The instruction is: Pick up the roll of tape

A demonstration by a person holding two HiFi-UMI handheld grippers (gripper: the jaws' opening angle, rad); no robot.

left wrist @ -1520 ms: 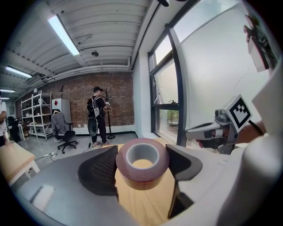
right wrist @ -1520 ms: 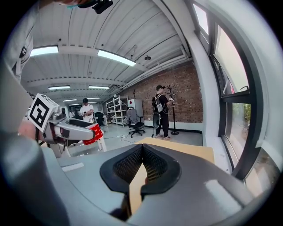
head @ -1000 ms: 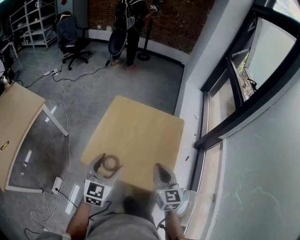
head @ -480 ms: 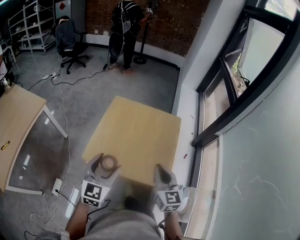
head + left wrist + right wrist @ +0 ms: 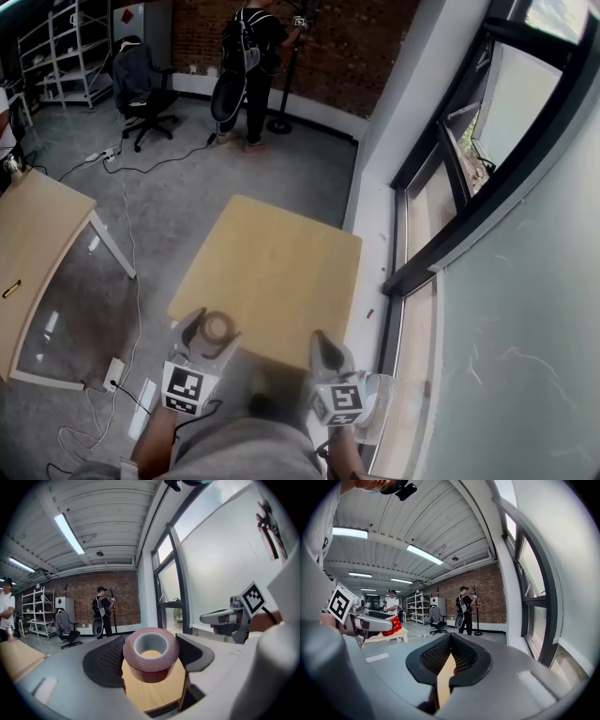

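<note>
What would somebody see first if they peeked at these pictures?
Probably the dark red roll of tape, clamped between the jaws of the left gripper over the near left corner of the wooden table. Next comes the right gripper, shut and empty, at the table's near right edge. Far back, a person stands by a brick wall.

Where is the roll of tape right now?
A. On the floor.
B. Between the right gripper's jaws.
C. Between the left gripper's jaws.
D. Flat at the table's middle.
C: the roll of tape sits clamped in the left gripper; the right gripper is shut and empty.
</note>
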